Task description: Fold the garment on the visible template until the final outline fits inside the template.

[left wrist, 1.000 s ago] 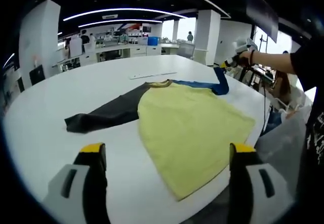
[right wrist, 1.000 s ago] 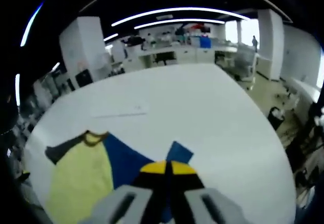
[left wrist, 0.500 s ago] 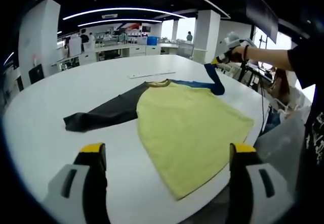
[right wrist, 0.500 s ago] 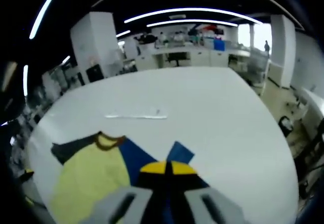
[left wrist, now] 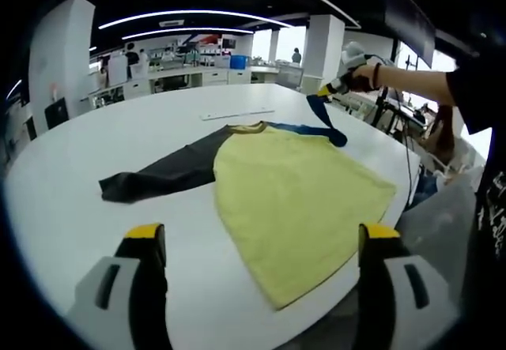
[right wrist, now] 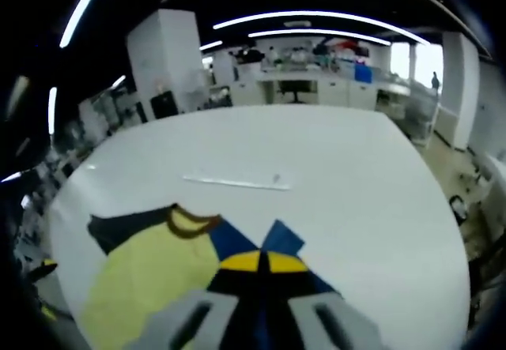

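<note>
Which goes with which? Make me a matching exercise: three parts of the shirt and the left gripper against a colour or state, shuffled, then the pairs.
1. shirt body
2. far sleeve
3. near sleeve
4. left gripper

A. lying flat, dark grey
B. open, holding nothing
C. yellow
D. blue, lifted off the table by the right gripper

Pairs: 1-C, 2-D, 3-A, 4-B

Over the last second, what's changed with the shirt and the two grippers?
The right gripper, shut on the blue sleeve, has lifted it higher and carried it inward over the garment. The left gripper stayed open and hovering; the yellow body and dark sleeve stayed flat on the white table.
</note>
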{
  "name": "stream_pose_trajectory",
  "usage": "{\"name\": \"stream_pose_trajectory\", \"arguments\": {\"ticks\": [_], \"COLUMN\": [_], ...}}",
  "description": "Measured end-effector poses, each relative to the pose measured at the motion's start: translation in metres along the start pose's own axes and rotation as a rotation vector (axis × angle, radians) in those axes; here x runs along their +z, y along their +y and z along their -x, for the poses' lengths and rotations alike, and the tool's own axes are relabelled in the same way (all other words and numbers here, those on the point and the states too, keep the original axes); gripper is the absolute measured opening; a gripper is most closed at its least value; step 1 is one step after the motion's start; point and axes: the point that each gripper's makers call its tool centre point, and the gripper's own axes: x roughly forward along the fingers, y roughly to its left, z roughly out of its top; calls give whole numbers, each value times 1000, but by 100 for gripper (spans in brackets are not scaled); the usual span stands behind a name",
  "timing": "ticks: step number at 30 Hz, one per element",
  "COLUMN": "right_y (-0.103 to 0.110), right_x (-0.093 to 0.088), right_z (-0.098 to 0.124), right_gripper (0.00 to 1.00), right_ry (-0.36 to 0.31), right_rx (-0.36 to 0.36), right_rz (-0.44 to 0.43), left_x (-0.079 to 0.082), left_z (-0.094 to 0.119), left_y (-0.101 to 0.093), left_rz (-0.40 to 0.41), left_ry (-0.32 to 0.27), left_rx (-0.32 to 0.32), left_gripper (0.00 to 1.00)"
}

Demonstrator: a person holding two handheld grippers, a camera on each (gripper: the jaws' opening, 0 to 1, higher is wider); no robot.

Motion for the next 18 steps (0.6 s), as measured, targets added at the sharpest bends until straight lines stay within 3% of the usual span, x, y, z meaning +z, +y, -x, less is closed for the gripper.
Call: {"name": "stream_pose_trajectory", "arguments": {"ticks": [18], "right_y": [46], "right_x": [16], "right_z": [-17], "right_gripper": [0], "right_ry": [14], "right_rx": [67], "right_rz": [68], "left_x": [-5], "left_z": [-1], "left_y": [1], "left_rz": [12], "left_ry": [9], "left_rx": [-2], "left_gripper": [99]}}
